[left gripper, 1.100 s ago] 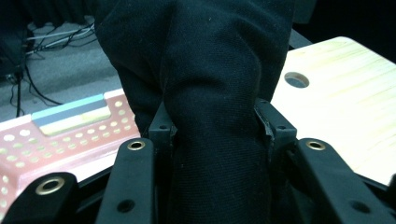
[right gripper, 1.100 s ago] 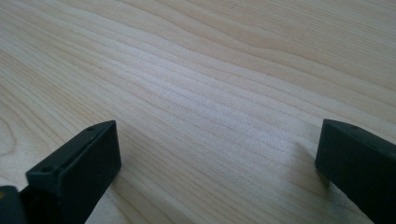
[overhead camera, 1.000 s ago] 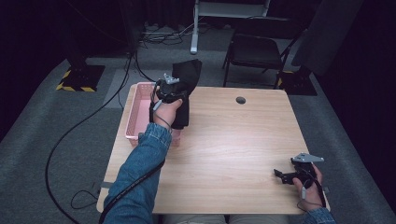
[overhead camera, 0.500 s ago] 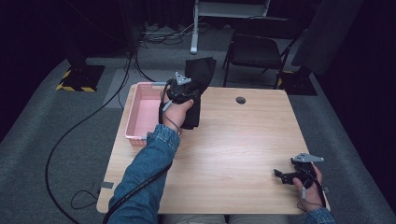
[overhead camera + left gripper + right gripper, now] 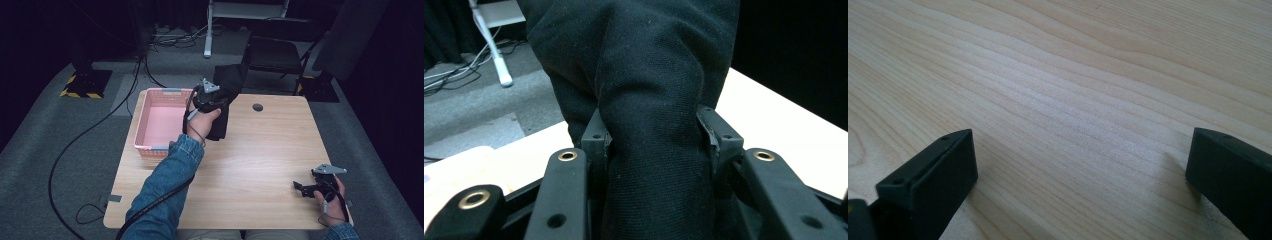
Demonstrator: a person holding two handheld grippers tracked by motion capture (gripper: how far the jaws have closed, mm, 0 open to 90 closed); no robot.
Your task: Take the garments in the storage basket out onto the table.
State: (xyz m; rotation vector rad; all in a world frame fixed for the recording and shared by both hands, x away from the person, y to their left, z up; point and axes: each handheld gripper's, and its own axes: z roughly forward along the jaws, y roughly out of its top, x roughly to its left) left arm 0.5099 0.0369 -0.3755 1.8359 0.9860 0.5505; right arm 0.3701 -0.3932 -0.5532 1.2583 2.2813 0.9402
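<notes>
A black cloth (image 5: 226, 95) hangs in the air above the table's far left part, next to a pink basket (image 5: 144, 120). My left gripper (image 5: 212, 100) is shut on the black cloth; in the left gripper view the cloth (image 5: 659, 115) bulges up between the two jaws and hides what is behind it. Its lower end reaches the tabletop. My right gripper (image 5: 302, 187) rests low at the table's near right corner, open, with bare wood between its fingers (image 5: 933, 175).
The wooden table (image 5: 260, 165) has a small dark round hole (image 5: 257, 107) near its far edge. A black chair (image 5: 272, 55) and a white stand (image 5: 207, 30) are behind the table. Cables run across the grey floor at the left.
My left gripper has carried the black cloth to the right, away from the pink basket and over the table. The right gripper has stayed put.
</notes>
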